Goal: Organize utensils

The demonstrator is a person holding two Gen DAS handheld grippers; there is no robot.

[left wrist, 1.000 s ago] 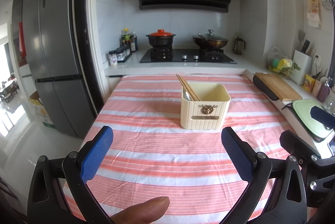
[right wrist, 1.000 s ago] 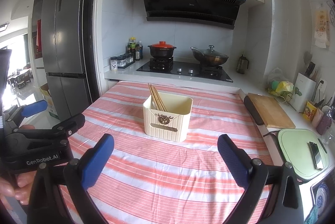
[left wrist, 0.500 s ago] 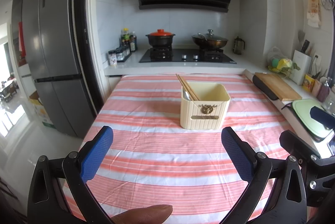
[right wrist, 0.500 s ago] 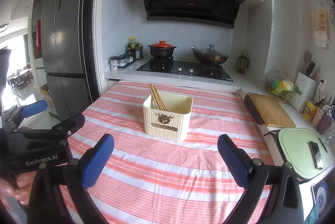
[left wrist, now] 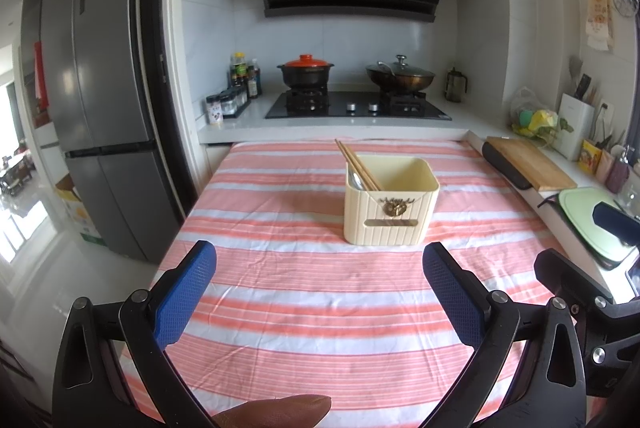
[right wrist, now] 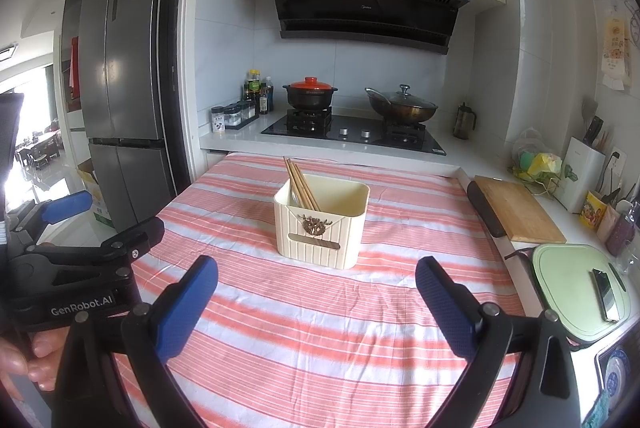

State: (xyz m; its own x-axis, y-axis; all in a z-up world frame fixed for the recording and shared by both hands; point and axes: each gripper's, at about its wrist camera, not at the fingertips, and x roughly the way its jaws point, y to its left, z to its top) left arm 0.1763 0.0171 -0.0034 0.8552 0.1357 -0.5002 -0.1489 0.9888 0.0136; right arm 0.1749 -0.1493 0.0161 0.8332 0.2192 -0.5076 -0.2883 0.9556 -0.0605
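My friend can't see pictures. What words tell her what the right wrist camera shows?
A cream utensil holder with wooden chopsticks leaning in its left side stands on a pink-and-white striped tablecloth. The open, empty right gripper frames it from below, and the left gripper is at the left edge. A stove with two pots sits behind.

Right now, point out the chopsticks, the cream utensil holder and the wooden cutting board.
chopsticks (left wrist: 357, 164): left wrist view, on the middle of the sticks above the rim.
cream utensil holder (left wrist: 390, 218): left wrist view, on its ribbed front wall.
wooden cutting board (right wrist: 518, 212): right wrist view, on its top face.
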